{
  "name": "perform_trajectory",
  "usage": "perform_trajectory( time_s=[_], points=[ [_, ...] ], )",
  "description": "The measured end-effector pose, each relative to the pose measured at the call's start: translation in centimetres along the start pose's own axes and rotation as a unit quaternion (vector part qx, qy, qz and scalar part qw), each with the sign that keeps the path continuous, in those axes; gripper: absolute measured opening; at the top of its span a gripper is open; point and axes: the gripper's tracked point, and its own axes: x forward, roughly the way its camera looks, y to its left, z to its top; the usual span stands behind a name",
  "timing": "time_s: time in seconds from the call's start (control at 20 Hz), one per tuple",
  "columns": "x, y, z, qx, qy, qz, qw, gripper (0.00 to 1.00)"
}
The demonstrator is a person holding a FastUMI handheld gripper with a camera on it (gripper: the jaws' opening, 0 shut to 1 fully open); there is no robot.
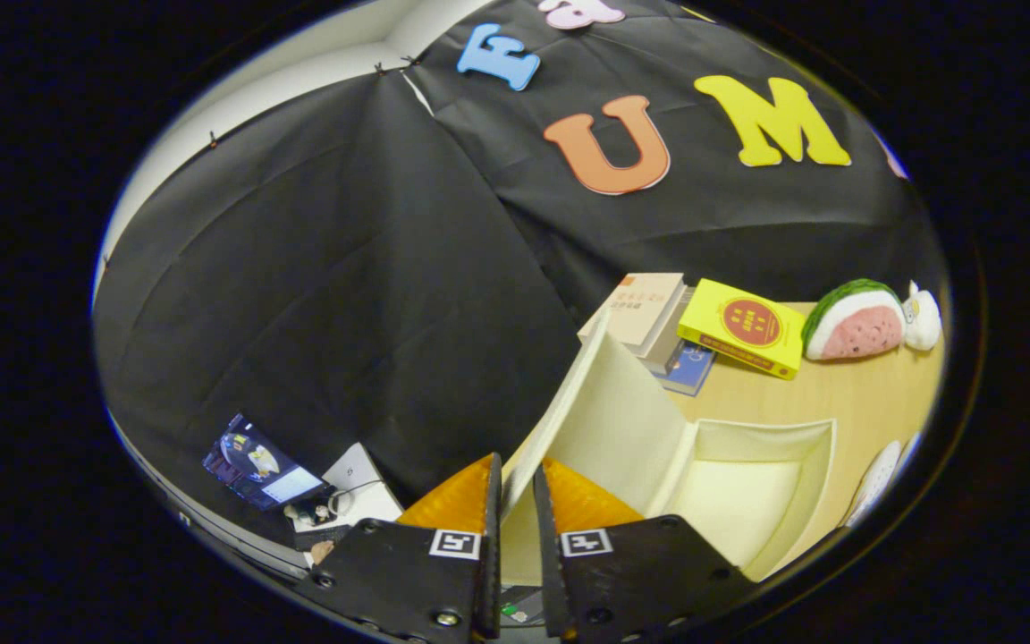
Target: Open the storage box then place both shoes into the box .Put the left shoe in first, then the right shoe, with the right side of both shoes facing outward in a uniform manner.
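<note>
Gripper (515,501) tilted hard, with its fingers clenched on the raised lid (609,416) of the storage box (770,487); I read the thin cream edge of the lid running down into the narrow gap between the two fingertips, both pressing on it. Lid stands swung up, almost on end, hinged along the box's near side. Box itself lies just beyond the fingers on the wooden table (846,389), cream walls, open top, interior pale and bare as far as I can see. Edge of a white object (877,478) shows just past the box's far wall; I cannot tell what it is. Further back on the table: a stack of books (645,313), a yellow book (743,326) leaning against them, and a watermelon-slice plush (859,320) beside it. To the other side of the fingers, lower down, a lit screen (260,465) with a white device (354,487) near it.
</note>
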Motion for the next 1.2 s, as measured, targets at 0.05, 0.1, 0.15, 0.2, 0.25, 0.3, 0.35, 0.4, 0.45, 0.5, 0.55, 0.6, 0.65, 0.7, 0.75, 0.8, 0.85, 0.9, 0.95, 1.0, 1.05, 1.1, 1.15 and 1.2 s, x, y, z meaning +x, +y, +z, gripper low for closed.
perform_trajectory(
  time_s=[0.05,0.1,0.15,0.2,0.25,0.3,0.35,0.4,0.45,0.5,0.55,0.6,0.65,0.7,0.75,0.8,0.85,0.9,0.95,1.0,1.05,1.1,1.15,1.2],
  points=[
    [0.3,0.5,0.2,-0.014,-0.005,0.000,1.000,0.29],
    [0.3,0.9,0.5,-0.028,-0.013,-0.001,1.000,0.42],
    [0.3,1.2,0.8,-0.040,-0.021,-0.003,0.999,0.55],
    [0.0,1.1,1.1,-0.049,-0.029,-0.008,0.998,0.63],
    [-0.2,0.9,1.4,-0.058,-0.038,-0.015,0.997,0.70],
    [-0.7,0.6,1.6,-0.068,-0.047,-0.023,0.996,0.78],
    [-1.2,0.1,1.9,-0.079,-0.057,-0.031,0.995,0.78],
    [-1.8,-0.5,2.2,-0.090,-0.069,-0.042,0.993,0.79],
    [-2.5,-1.6,2.6,-0.100,-0.083,-0.056,0.990,0.83],
    [-3.5,-2.4,3.0,-0.108,-0.095,-0.069,0.987,0.85],
    [-4.5,-3.7,3.5,-0.119,-0.109,-0.085,0.983,0.85],
    [-5.7,-4.8,3.9,-0.131,-0.122,-0.102,0.979,0.85],
    [-6.9,-5.9,4.4,-0.143,-0.133,-0.116,0.974,0.85],
    [-8.1,-6.9,4.5,-0.152,-0.143,-0.126,0.970,0.85],
    [-9.4,-7.8,4.7,-0.153,-0.152,-0.134,0.967,0.85],
    [-10.7,-9.0,4.8,-0.151,-0.160,-0.142,0.965,0.85],
    [-12.2,-10.6,4.9,-0.146,-0.166,-0.154,0.963,0.85],
    [-13.9,-12.6,5.0,-0.141,-0.172,-0.170,0.960,0.85],
    [-15.4,-14.9,4.9,-0.134,-0.175,-0.186,0.958,0.85],
    [-16.7,-16.8,4.6,-0.124,-0.173,-0.199,0.957,0.85],
    [-18.0,-18.6,3.9,-0.116,-0.169,-0.212,0.956,0.85],
    [-19.3,-20.5,3.3,-0.106,-0.167,-0.220,0.955,0.85],
    [-20.6,-22.6,2.8,-0.098,-0.163,-0.232,0.954,0.85],
    [-22.2,-24.9,2.2,-0.094,-0.158,-0.251,0.950,0.85]
  ],
)
